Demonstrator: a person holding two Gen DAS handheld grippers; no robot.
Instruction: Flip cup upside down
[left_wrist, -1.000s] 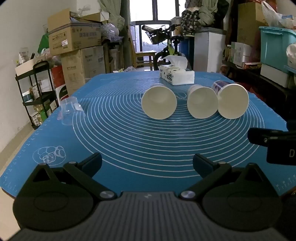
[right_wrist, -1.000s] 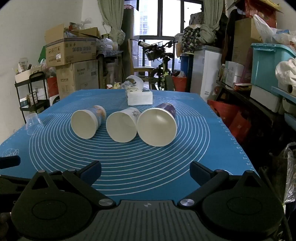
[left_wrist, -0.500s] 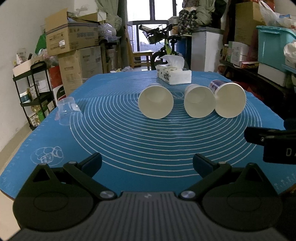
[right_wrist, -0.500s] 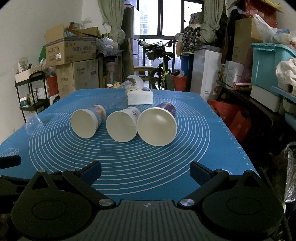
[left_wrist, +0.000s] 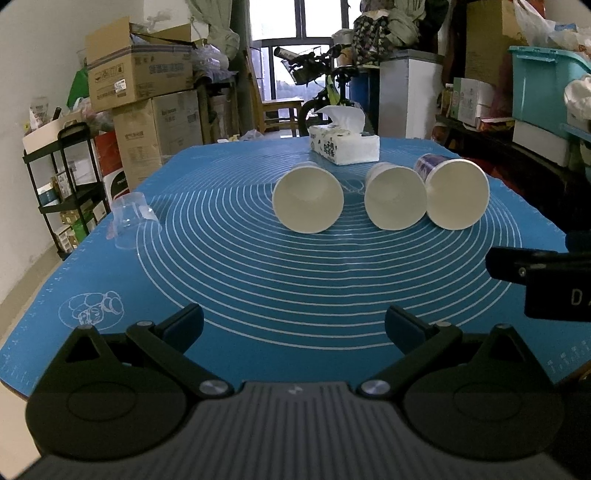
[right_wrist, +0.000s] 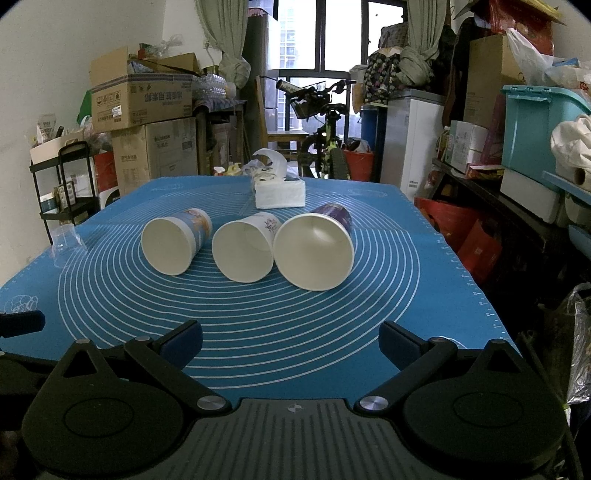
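Left gripper is hovering low over the near edge of the mat, jaws spread wide and holding nothing; right gripper is doing the same alongside, also wide open and empty, probably because no cup has been chosen yet. Both are sitting back from the cups, likely so the whole row is staying in view. In the right view, the three paper cups are lying on their sides past mid-mat, mouths facing the cameras: purple cup at 12 o'clock, white cup touching it at 11, orange cup just apart at 10. Lying flat with rims forward, each is offering its side wall for a pinch, then a turn to set it rim-down. None is flipped yet, so the task is looking unstarted. A clear cup is resting at 10 o'clock near the mat's left edge in the left view. Tissue box is sitting beyond the cups at 12 o'clock, well clear of the work.
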